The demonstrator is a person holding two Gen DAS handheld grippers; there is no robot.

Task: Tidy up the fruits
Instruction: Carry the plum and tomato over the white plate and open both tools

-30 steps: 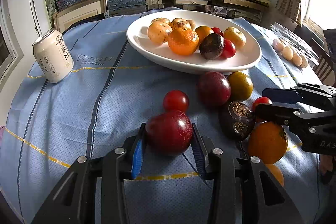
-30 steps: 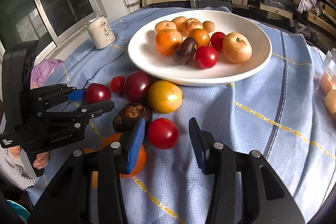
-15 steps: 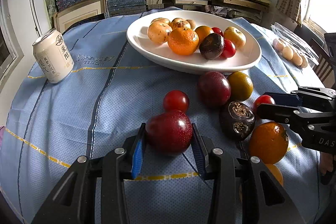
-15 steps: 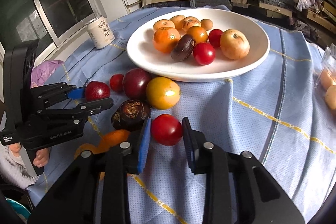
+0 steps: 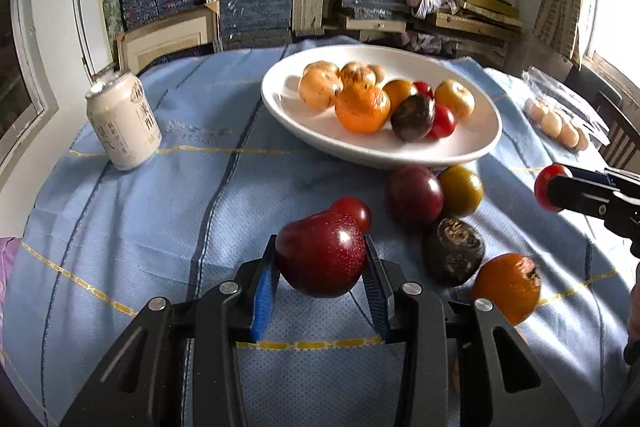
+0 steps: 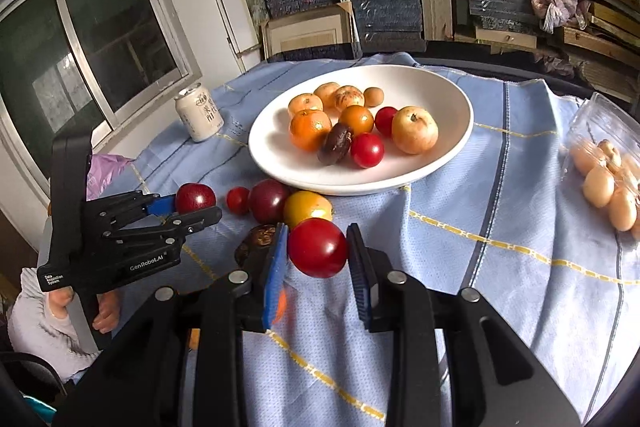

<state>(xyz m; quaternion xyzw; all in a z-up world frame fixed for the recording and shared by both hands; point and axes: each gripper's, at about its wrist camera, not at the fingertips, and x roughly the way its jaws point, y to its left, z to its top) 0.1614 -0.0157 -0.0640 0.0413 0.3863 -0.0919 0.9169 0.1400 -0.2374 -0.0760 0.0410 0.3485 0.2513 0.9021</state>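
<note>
2 hand-held grippers [image 6: 318,255], 1 white plate [image 6: 440,147], 1 drink can [image 6: 199,119], 9 fruits on plate [image 6: 414,129]

A white plate [image 6: 448,151] on a blue-checked tablecloth holds pale speckled tangerines at its far side, a bright orange mandarin [image 6: 310,129], a dark wrinkled passion fruit [image 6: 335,148], two red cherry tomatoes and a yellow-pink apple [image 6: 414,129]. Just in front of the plate's near rim sit a dark purple plum [image 5: 414,194] and a yellow-green citrus [image 5: 461,190], touching each other, with a small red tomato [image 5: 354,211] near them. Nearer still lie a shrivelled dark fruit [image 5: 453,251] and an orange [image 5: 506,287]. A glossy dark-red plum [image 5: 320,254] and a red tomato [image 6: 317,247] are each held raised above the cloth, short of the plate.
</note>
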